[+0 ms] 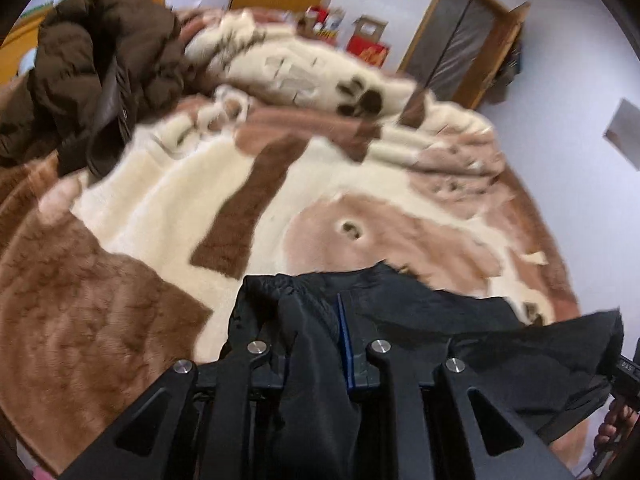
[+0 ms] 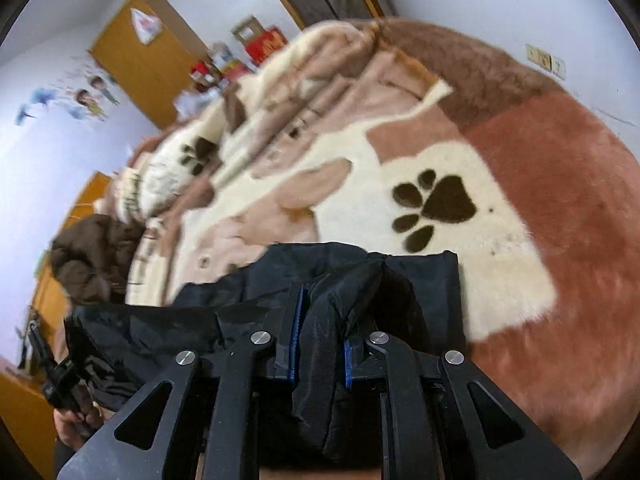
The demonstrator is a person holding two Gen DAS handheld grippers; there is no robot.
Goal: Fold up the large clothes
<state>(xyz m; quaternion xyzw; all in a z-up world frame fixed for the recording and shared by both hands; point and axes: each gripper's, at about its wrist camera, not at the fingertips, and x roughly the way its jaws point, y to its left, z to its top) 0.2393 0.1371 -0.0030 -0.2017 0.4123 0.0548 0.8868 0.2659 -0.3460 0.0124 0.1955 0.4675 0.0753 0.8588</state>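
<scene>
The black garment is thin, shiny, slippery-looking stuff, soft and light I'd guess, so it'll sag and slide unless it's pinched on a bunched edge or hem. It sits at the bottom centre of both views, stretched between the two tools just above the plush paw-print blanket on the bed, far edge draped onto it. Its long axis seems to run left-right across the frame, tool to tool, though which end is which I can't tell.

The left tool is closed down on a gathered fold of fabric. The right tool is nearly closed too, with a thick wad of the same cloth between its blue pads.

Further out, a brown puffer jacket is heaped at upper left in the left view, untouched. Wooden wardrobe behind.
</scene>
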